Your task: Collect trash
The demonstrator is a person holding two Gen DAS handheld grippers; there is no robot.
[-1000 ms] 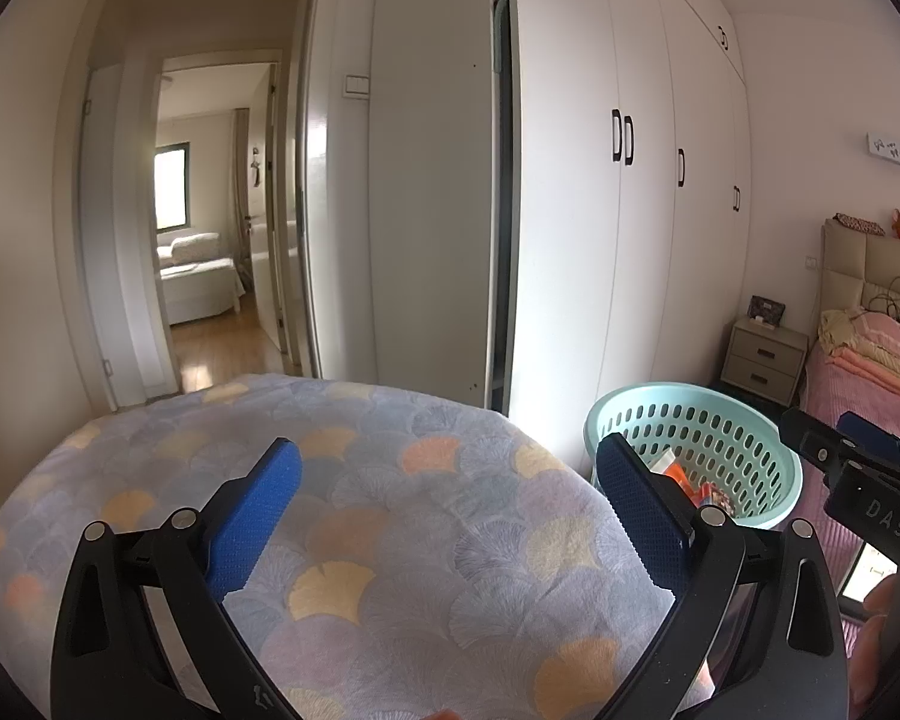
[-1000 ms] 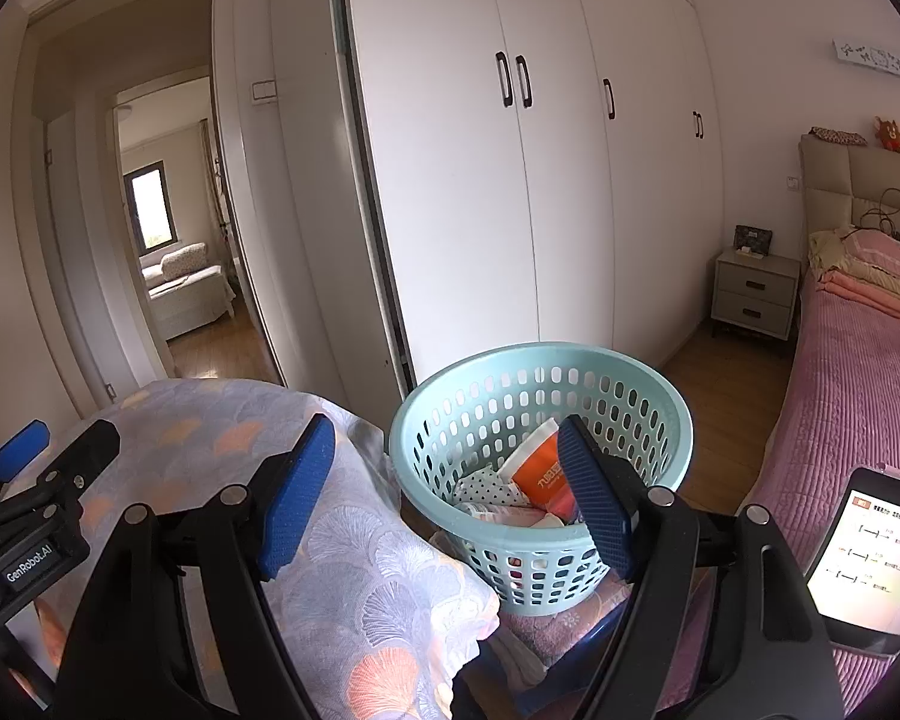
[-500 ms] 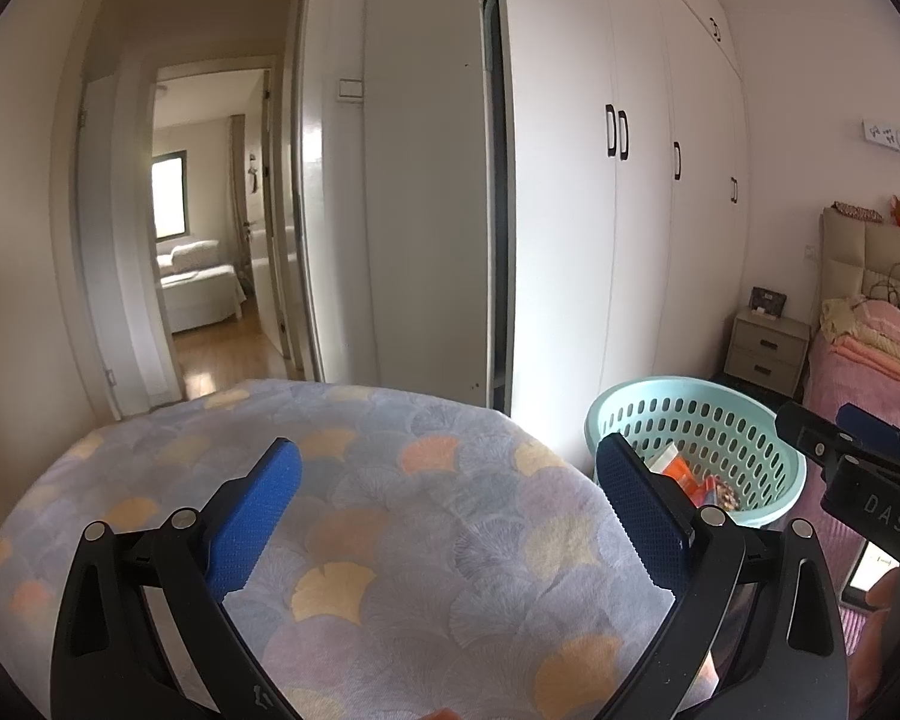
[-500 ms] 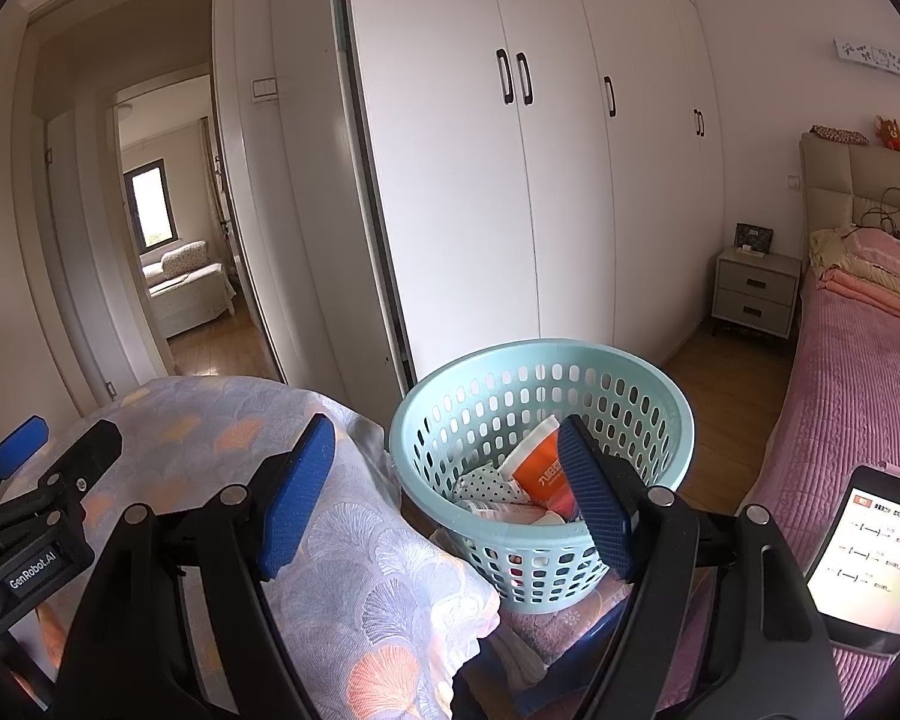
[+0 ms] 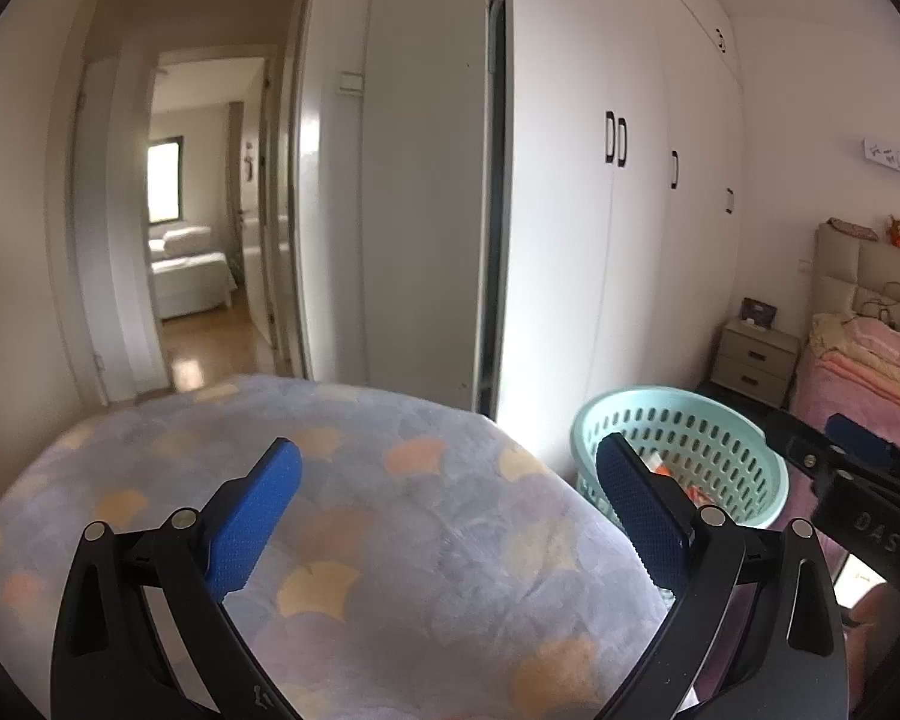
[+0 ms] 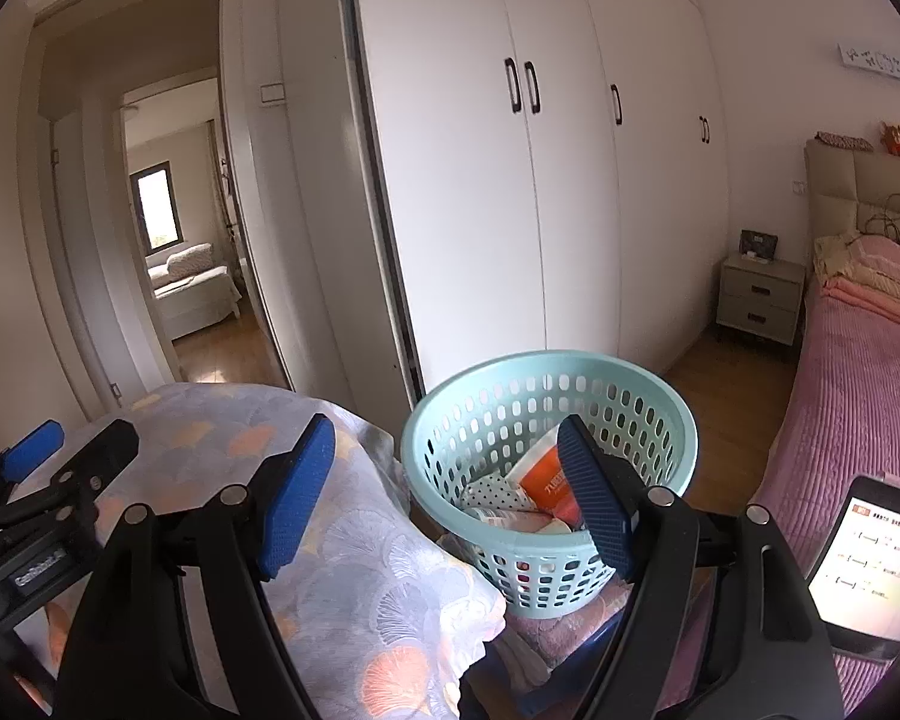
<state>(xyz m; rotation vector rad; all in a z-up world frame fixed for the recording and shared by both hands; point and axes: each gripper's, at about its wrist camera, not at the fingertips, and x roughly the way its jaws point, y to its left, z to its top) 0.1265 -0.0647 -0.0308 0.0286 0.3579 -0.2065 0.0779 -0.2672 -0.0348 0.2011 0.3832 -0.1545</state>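
Far left, a doorway (image 5: 198, 228) opens onto another room — not involved. In front of it is the worktop under a lilac cloth with a fan-leaf print (image 5: 390, 510); as far as both views show, its surface carries no loose trash, so the collecting looks mostly done or paused.

The left gripper (image 5: 447, 504) hangs over that cloth with its blue fingers (image 5: 252, 519) spread wide and nothing between them, probably ready for a pickup. It is empty and not touching the cloth.

The right gripper (image 6: 447, 495) is aimed across the worktop's right edge toward the basket, fingers (image 6: 594, 495) also wide apart and empty. The right finger only overlaps the basket in the view — I cannot tell that it touches the rim.

The task's thing — the trash — sits inside the mint-green perforated basket (image 6: 480, 420), just beside the worktop's right corner, resting on a pink folded fabric (image 6: 570, 630) below. Visible in it: an orange-and-white packet (image 6: 540, 477) leaning on the wall, a dotted wrapper (image 6: 492, 492), pale scraps underneath. The basket stands upright and close in, so drops from the worktop are short.

Behind is a white wardrobe (image 6: 510, 210). Further right are a nightstand (image 6: 759, 297) and a bed with a pink cover (image 6: 840, 420). A lit phone (image 6: 870, 558) lies on the bed at the lower right, likely showing a task list.
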